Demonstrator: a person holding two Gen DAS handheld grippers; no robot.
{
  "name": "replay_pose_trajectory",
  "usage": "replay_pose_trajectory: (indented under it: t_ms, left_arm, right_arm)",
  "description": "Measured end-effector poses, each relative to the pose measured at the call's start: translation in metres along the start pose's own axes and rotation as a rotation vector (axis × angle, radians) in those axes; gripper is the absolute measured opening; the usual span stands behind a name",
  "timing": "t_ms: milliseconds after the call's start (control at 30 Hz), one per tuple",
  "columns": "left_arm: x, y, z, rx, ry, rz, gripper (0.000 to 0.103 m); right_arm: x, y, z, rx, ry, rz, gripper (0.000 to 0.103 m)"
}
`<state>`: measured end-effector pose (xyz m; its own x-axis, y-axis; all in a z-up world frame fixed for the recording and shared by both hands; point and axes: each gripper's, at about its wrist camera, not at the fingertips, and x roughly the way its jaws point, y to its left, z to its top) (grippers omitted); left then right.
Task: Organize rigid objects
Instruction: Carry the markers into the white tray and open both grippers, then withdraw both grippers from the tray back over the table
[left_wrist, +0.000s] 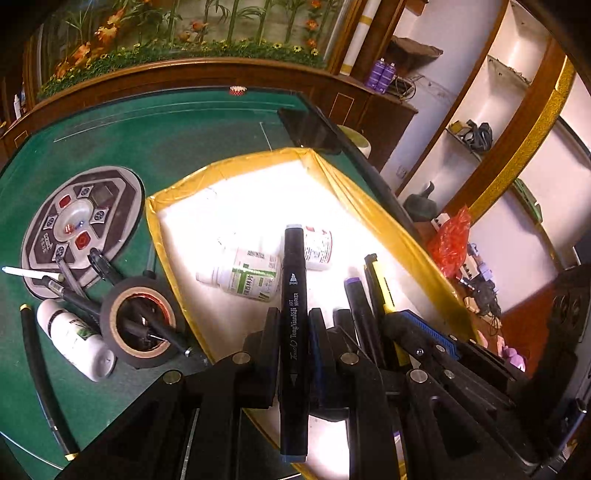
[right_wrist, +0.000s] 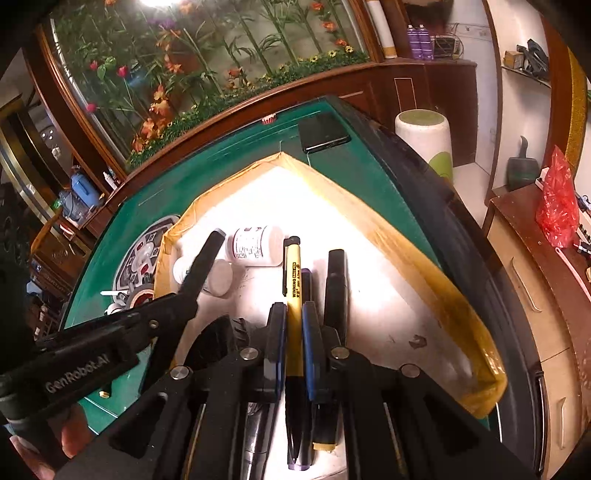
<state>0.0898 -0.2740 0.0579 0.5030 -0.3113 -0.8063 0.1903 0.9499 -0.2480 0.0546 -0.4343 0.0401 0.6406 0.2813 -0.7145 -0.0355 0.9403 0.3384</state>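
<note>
Our left gripper (left_wrist: 291, 325) clamps a black art marker (left_wrist: 293, 295), held above the near edge of the yellow-rimmed tray (left_wrist: 373, 206). Our right gripper (right_wrist: 293, 314) pinches a yellow pen (right_wrist: 293, 280) over the same tray. Two white bottles (left_wrist: 247, 273) lie toward its left edge, dark markers (right_wrist: 334, 288) near its right.

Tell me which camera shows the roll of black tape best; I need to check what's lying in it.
The left wrist view: the black tape roll lies in full sight on the green table, dark pens across its hole. The right wrist view shows only a sliver behind the left gripper.
</note>
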Motion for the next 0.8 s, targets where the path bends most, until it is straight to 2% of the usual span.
replay_pose_trajectory:
  t_ms: [267,700,733,800]
  left_arm:
    - [0.010,-0.006,-0.005,0.029,0.000,0.025,0.014]
    - [0.006,0.002,-0.011,0.012,0.012,0.005,0.016]
    - [0.005,0.003,-0.012,0.010,0.017,0.000,0.016]
    - [0.004,0.004,-0.015,0.005,0.032,-0.011,0.025]
  right_arm:
    - [0.009,0.000,-0.005,-0.014,0.029,-0.019,0.008]
    - [0.011,0.001,-0.008,-0.004,0.044,-0.024,0.009]
    - [0.010,0.000,-0.009,-0.002,0.044,-0.026,0.009]
    - [0.008,0.001,-0.010,0.002,0.042,-0.027,0.009]
